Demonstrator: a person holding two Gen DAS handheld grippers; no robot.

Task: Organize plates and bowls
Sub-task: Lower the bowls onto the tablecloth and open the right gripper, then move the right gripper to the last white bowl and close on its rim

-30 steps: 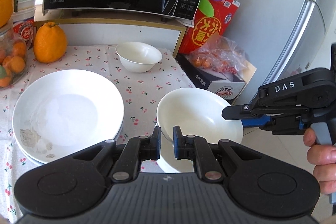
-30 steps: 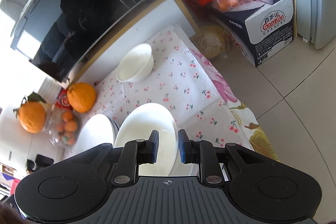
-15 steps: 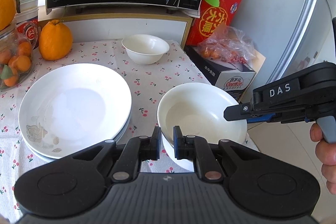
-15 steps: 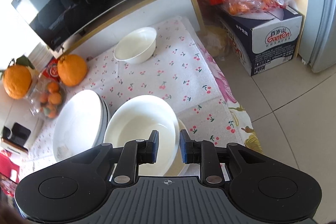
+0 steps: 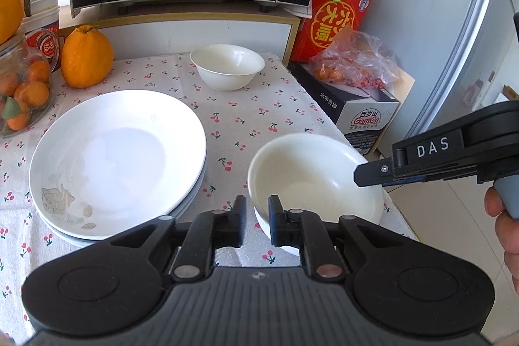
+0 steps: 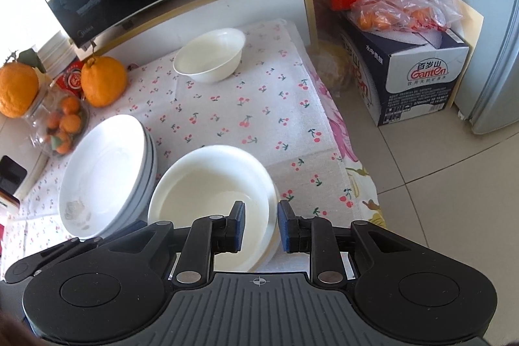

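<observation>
Bowl rim (image 6: pixel 259 171) between right gripper (image 6: pixel 258 226) fingers

We see a stack of white plates (image 5: pixel 116 151) upright at the left of the cherry-print table (image 5: pixel 259 119). Beside it, at the right edge, two nested white bowls (image 6: pixel 211 200) sit upright. A smaller white bowl (image 5: pixel 227 70) stands alone at the back.
</observation>
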